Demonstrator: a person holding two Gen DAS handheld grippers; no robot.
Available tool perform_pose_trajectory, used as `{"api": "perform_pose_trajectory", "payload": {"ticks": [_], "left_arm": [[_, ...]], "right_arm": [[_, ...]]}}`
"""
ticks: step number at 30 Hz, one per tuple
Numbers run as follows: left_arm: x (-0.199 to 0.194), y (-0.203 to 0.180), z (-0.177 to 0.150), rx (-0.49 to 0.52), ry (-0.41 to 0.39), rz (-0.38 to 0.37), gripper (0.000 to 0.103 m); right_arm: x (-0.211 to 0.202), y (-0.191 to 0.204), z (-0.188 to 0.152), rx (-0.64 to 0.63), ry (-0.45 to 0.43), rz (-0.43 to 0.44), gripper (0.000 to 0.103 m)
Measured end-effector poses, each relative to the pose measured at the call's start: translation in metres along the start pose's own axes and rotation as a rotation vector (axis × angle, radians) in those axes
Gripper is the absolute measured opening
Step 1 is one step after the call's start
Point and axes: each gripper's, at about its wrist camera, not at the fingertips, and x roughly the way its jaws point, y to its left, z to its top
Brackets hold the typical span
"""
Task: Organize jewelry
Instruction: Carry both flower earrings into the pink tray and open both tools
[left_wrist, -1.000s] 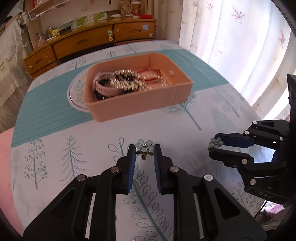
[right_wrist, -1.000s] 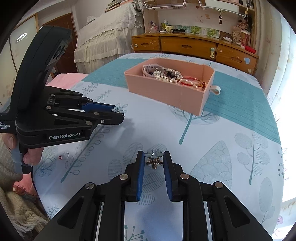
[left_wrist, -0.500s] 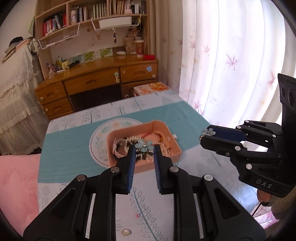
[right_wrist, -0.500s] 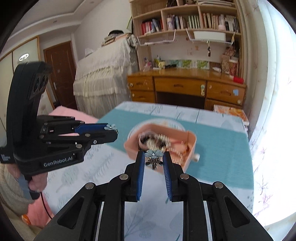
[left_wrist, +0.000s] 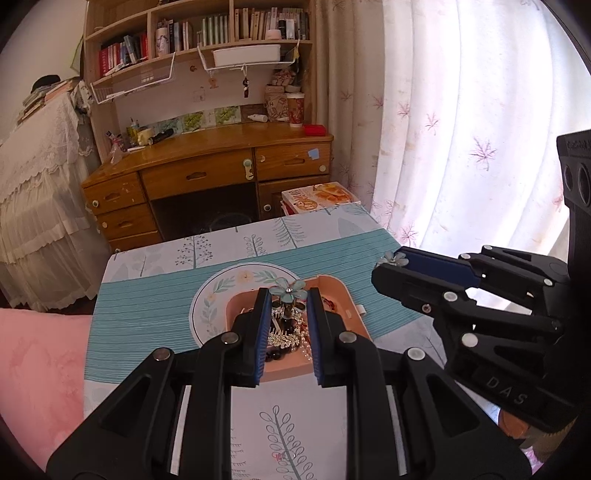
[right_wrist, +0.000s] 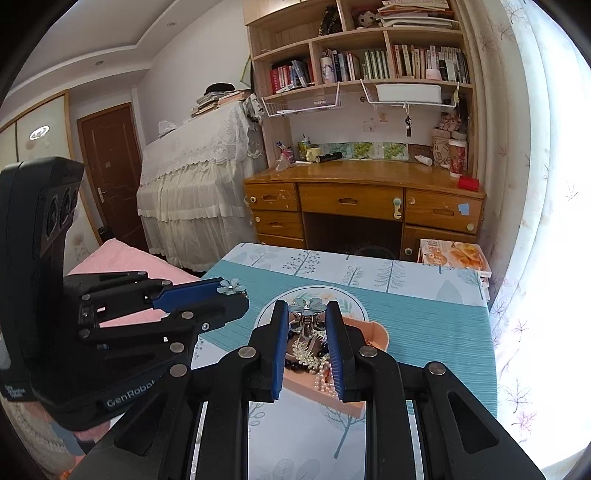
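My left gripper (left_wrist: 286, 295) is shut on a pale blue flower hair clip (left_wrist: 288, 289), held high above the table. My right gripper (right_wrist: 306, 308) is shut on a matching flower hair clip (right_wrist: 307, 307). Below both sits the pink jewelry box (left_wrist: 347, 295), also in the right wrist view (right_wrist: 373, 328), with pearl strands, bracelets and a silver leaf piece (right_wrist: 306, 352) inside. The right gripper shows in the left wrist view (left_wrist: 395, 260), and the left gripper in the right wrist view (right_wrist: 231, 288); they hover side by side, apart.
The table has a tree-print cloth with a teal band (left_wrist: 147, 306). A small ring-like piece (left_wrist: 282, 456) lies on the cloth near me. A wooden desk (left_wrist: 207, 173), a lace-covered piece of furniture (right_wrist: 192, 184), a pink bed (left_wrist: 33, 369) and curtains (left_wrist: 461, 129) surround the table.
Both grippers have lifted from the table surface with their flower clips and now hold them high over the pink box; the view has tilted up toward the room.
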Motion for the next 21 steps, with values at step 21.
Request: {"api": "perform_pose_trajectory", "payload": {"ticks": [21], "left_arm": [[0.110, 0.027, -0.021, -0.101, 0.171, 0.019, 0.035]], "right_arm": [[0.130, -0.039, -0.041, 0.104, 0.211, -0.106, 0.029]]}}
